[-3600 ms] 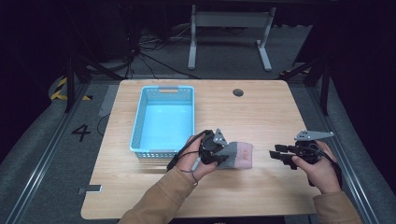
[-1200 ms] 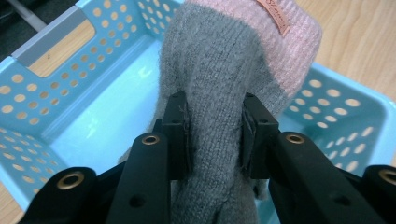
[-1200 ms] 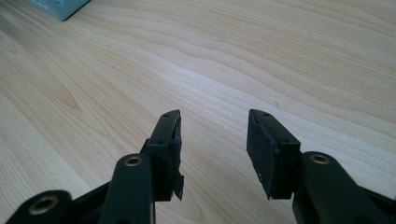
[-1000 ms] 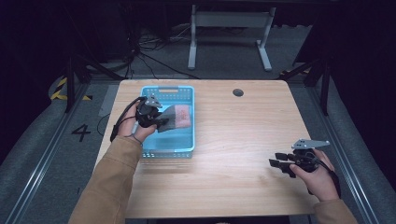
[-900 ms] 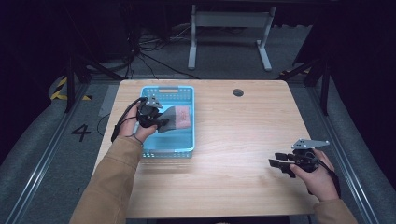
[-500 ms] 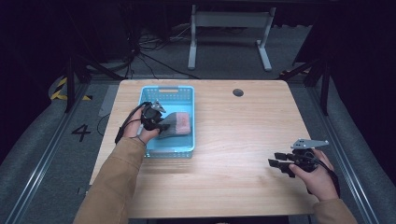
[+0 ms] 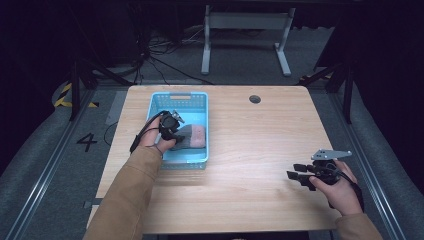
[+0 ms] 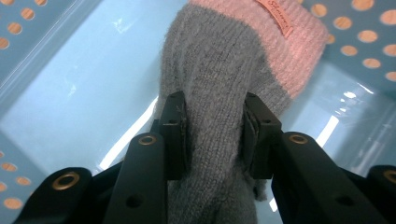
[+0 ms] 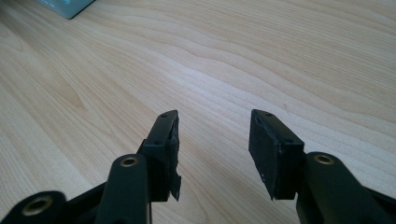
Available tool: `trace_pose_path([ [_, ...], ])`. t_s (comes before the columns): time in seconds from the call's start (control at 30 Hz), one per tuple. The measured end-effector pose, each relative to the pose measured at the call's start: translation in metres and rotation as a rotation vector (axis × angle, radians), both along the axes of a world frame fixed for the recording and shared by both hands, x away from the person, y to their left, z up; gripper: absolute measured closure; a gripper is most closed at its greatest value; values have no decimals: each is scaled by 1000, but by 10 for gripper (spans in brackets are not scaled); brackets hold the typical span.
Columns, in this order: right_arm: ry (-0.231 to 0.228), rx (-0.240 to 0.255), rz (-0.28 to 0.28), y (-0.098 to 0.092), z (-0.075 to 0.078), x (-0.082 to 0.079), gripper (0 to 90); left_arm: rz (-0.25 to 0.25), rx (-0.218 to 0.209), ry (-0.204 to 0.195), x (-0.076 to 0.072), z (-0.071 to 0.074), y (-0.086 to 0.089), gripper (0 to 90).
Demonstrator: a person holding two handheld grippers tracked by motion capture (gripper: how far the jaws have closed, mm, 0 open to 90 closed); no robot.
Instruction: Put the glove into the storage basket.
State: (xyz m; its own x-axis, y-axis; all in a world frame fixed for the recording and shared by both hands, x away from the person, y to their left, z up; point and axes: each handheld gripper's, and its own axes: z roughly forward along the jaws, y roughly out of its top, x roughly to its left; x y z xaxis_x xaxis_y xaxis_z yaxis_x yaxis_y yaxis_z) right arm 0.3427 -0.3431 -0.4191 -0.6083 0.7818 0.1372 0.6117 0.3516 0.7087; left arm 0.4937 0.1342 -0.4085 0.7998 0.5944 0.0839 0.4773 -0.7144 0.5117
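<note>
My left gripper point(image 8: 212, 133) clamps a knit glove point(image 8: 224, 70), grey body with a pink cuff, pads pressed into the wool on both sides; in the high view that gripper point(image 7: 172, 131) sits left of centre, inside the blue basket point(image 7: 176, 96), and the glove point(image 7: 192, 136) lies low in it, cuff toward the right wall; whether it touches the floor of the basket I cannot tell. It looks light, soft and floppy to me; nothing to break, not slippery, the fuzz bites well; it sags wherever I do not hold it, so I judge the thick grey middle the best hold, as I have it now, since the cuff edge would only stretch. Beyond the glove the basket shows bare glossy floor and dotted walls point(image 8: 28, 28); I see nothing else in it. My right gripper point(image 9: 212, 154) hovers at lower right of the table point(image 7: 260, 195), jaws apart, nothing between them.
</note>
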Motion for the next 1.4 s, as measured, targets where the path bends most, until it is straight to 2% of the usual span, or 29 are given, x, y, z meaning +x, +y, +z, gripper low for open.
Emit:
trace_pose_path([
  [0.37,-13,4,-5,-3,2,-3,530,10,44,-8,8,-5,-6,644],
  [0.43,-11,6,-5,-3,3,-3,530,8,49,-23,8,-5,-6,626],
  [0.5,-12,6,-7,-3,3,-3,528,7,56,-56,7,-5,-7,567],
  [0.57,-14,9,-2,-2,3,-2,527,17,33,-92,7,-5,-6,472],
  [0.67,-19,4,2,0,4,-1,523,33,12,-133,6,-2,-5,388],
  [0.83,-20,5,12,2,4,2,521,39,-46,-151,0,5,-2,387],
  [0.97,-20,3,23,6,4,5,518,43,-99,-160,-7,13,0,377],
  [1.1,-20,5,34,10,4,9,515,35,-128,-161,-16,23,0,367],
  [1.23,-19,5,49,14,4,14,512,31,-182,-131,-30,32,0,351],
  [1.4,-16,4,61,18,4,19,508,4,-205,-118,-50,42,-2,338],
])
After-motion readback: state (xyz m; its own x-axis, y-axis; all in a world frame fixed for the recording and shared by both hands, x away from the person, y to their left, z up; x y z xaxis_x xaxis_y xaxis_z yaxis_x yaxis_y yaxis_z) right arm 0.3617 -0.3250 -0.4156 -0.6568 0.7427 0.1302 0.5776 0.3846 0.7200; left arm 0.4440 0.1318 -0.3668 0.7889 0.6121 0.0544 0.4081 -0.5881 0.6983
